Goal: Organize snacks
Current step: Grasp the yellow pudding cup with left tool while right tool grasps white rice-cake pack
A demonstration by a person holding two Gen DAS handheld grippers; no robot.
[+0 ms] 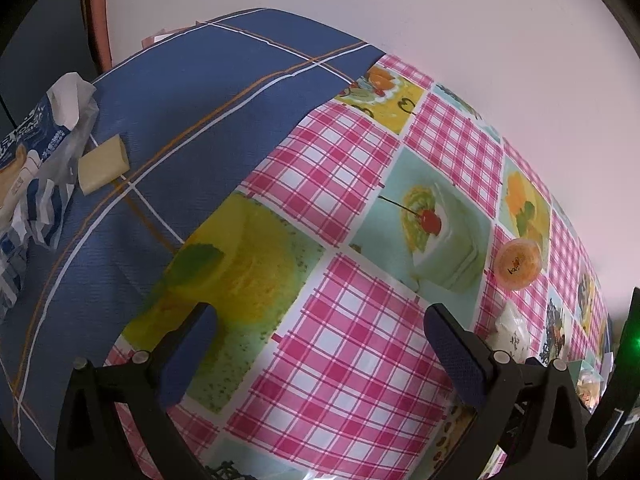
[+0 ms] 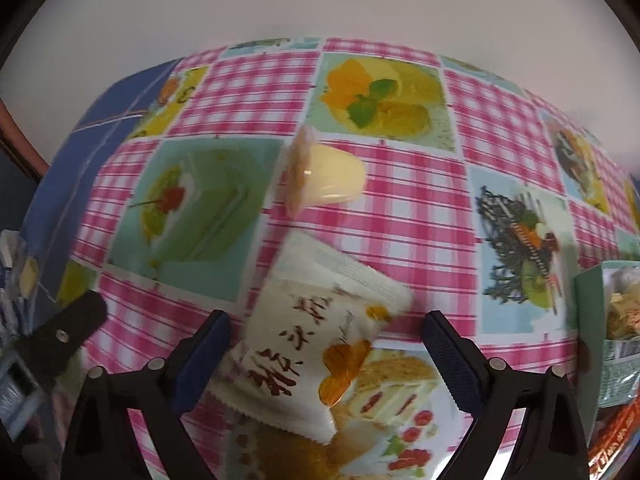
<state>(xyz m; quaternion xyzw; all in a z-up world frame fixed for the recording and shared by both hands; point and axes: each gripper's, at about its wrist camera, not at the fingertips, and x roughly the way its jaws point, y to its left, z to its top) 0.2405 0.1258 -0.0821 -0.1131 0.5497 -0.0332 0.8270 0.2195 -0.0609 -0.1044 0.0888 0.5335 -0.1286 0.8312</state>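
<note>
Right now both grippers hang over the pink checked tablecloth with jaws spread wide and nothing held. Between the fingers of the right gripper lies a white snack packet with red lettering, flat on the cloth; whether a pad touches it I cannot tell. Just beyond it a yellow jelly cup lies tipped on its side. Over by the left gripper, a pale wrapped bar sits beside a blue-and-white bag on the blue cloth
</note>
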